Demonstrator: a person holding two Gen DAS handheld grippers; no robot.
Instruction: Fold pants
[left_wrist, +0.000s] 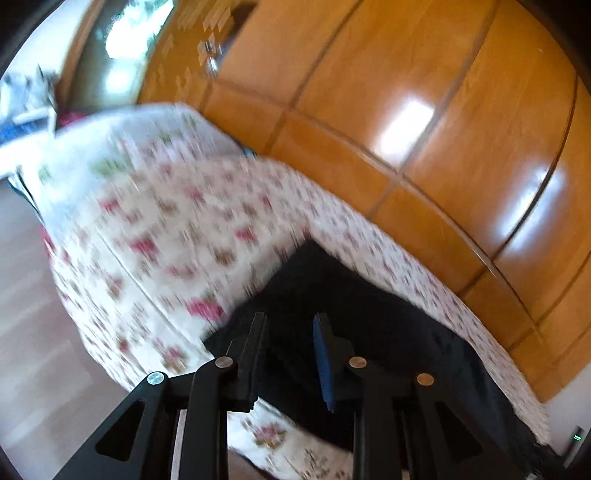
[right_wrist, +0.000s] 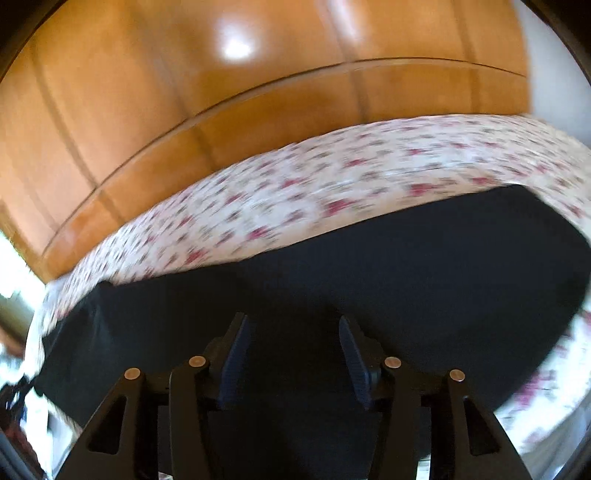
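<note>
Now both grippers are hovering with jaws apart and nothing between them: the left gripper (left_wrist: 290, 325) and right gripper (right_wrist: 293, 326) over the dark navy cloth pants (right_wrist: 369, 266), lying flat on the floral-print bedsheet (left_wrist: 166, 229), apparently positioning for a fold.

Your floral bedcover (left_wrist: 155, 236) smears with motion blur in both views, so its print stays unreadable. The dark pants (right_wrist: 369, 266) (featureless, no seams discernible) run off the right wrist view's lower edge.
</note>
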